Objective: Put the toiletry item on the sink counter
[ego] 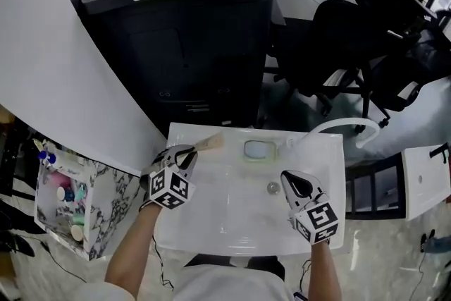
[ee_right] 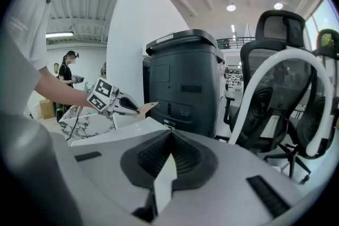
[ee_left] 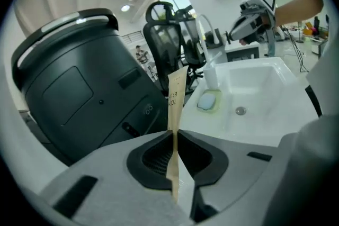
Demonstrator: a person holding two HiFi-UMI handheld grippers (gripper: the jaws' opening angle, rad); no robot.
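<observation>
The toiletry item is a flat tan toothbrush packet (ego: 210,144) with dark print. My left gripper (ego: 187,155) is shut on its near end, and the packet sticks out over the back left rim of the white sink (ego: 232,222). In the left gripper view the packet (ee_left: 176,98) stands edge-on between the jaws of the left gripper (ee_left: 175,135). My right gripper (ego: 296,183) hovers over the right side of the basin, jaws shut, holding nothing. The right gripper view shows its own closed jaws (ee_right: 170,132) and, across the sink, the left gripper (ee_right: 127,106) with the packet (ee_right: 146,107).
A soap dish (ego: 258,149) with a pale bar sits on the back counter, and the drain (ego: 273,187) lies in the basin. A white curved faucet (ego: 345,125) rises at the back right. A large black machine (ego: 183,25) stands behind, office chairs (ego: 352,46) to the right, and a marble-patterned box (ego: 70,201) of toiletries to the left.
</observation>
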